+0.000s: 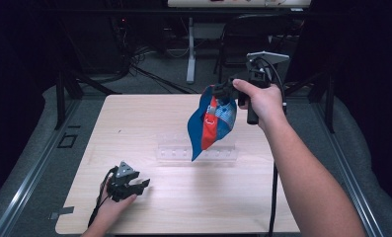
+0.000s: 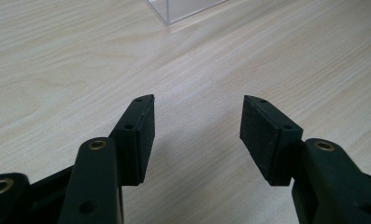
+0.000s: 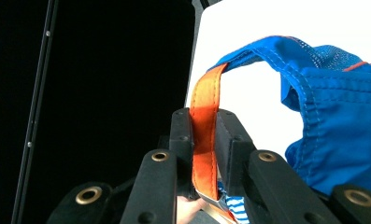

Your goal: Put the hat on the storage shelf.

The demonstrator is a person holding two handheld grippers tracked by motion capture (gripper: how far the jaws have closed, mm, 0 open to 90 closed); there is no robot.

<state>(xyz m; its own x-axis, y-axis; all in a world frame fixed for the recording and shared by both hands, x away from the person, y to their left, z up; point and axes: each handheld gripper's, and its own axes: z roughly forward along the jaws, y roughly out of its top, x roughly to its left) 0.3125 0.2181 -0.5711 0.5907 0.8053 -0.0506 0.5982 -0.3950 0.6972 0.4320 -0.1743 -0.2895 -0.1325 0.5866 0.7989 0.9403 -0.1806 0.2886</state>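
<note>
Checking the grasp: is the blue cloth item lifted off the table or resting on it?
Lifted. The blue cloth item hangs in the air from the right hand-held gripper, clamped on its orange strap.

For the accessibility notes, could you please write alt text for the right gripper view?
The right gripper is shut on an orange strap that rises between its black jaws to a blue fabric bag, which hangs to the right. Behind them, the left half of the view is dark and the rest bright white.

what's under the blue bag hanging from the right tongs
Beneath the hanging blue bag sits a clear acrylic stand on the wooden table. The bag's lower tip covers part of the stand.
</note>
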